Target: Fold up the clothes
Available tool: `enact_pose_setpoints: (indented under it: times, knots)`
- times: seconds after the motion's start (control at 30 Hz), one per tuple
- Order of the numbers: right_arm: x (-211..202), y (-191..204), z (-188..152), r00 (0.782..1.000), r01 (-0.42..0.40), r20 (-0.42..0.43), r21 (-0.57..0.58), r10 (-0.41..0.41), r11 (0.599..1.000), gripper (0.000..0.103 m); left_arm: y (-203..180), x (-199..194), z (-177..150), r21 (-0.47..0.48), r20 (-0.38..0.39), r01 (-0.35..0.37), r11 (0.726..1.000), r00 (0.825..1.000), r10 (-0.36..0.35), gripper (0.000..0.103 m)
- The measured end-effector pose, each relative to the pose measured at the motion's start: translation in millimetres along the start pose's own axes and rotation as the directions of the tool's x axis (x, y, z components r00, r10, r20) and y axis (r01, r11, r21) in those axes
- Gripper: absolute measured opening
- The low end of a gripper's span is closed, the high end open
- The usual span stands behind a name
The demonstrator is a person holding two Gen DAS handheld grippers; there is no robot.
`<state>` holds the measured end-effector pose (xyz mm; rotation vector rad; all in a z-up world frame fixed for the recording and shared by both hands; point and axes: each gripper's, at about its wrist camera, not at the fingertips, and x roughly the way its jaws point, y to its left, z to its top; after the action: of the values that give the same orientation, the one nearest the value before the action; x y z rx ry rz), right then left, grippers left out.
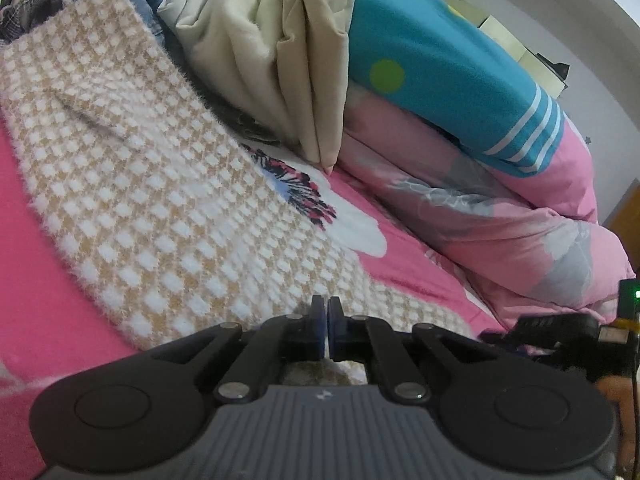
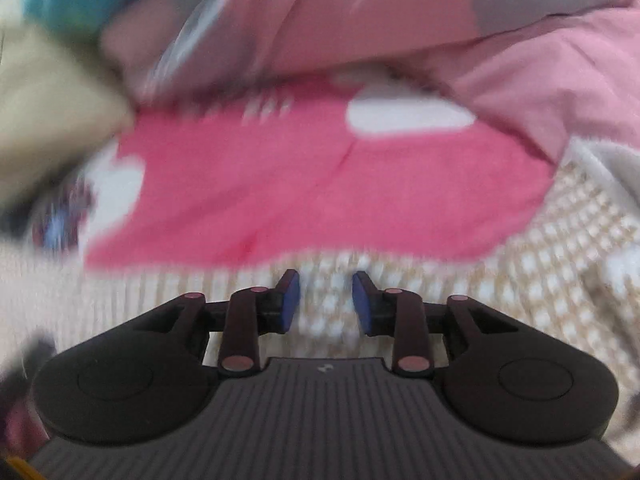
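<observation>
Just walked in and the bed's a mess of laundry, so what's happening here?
A person with a gripper in each hand is folding clothes on a pink bedsheet. A fuzzy tan-and-white checked garment lies spread out. The left gripper is at its near edge with its fingers closed. The right gripper hangs over the same fabric, fingers apart and pressing on nothing. Cream cloth and a teal blanket are piled behind.

No readable text, labels, brands, numbers or signs anywhere

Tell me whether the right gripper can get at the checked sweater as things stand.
Probably yes: the right gripper has its jaws apart right over the checked sweater, nothing between. The picture is blurred, so contact is unclear.
</observation>
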<state>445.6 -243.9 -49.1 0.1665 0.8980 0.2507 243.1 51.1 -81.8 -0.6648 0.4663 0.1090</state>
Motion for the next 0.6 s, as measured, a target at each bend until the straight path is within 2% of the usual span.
enact_pose_setpoints:
  times: [0.1,0.17,0.2,0.3,0.4,0.47,0.5,0.6]
  knots:
    - [-28,-24,13,0.991,0.079,0.104,0.095,-0.089,0.992,0.028,0,0,0,-0.005,-0.002,0.002,1.000,1.000,-0.002,0.004]
    - [-55,-48,15,0.987,0.061,0.134,0.181,-0.086,0.982,0.028,0,1,0,-0.006,-0.003,0.002,1.000,1.000,-0.002,0.004]
    - [-68,-57,14,0.987,0.062,0.132,0.188,-0.088,0.980,0.028,0,0,-1,-0.004,-0.003,0.000,1.000,1.000,0.000,0.004]
    - [-94,-71,7,0.987,0.131,0.081,0.111,-0.140,0.985,0.029,-1,0,-1,-0.006,-0.003,-0.001,1.000,1.000,0.001,0.004]
    - [-79,-70,-4,0.991,0.136,-0.013,0.023,-0.136,0.990,0.028,0,1,-1,-0.009,-0.002,0.000,1.000,1.000,0.000,0.004]
    - [-56,-70,-8,0.982,0.183,-0.048,-0.012,-0.183,0.983,0.028,0,2,-2,-0.009,0.002,0.002,1.000,1.000,-0.002,0.004]
    - [-45,-72,-7,0.975,0.216,-0.042,-0.014,-0.217,0.976,0.028,1,2,-2,-0.010,0.004,0.004,1.000,1.000,-0.004,0.004]
    - [-24,-87,6,0.952,0.300,0.044,0.054,-0.302,0.952,0.025,3,4,-4,-0.008,0.011,0.005,1.000,1.000,-0.005,0.004]
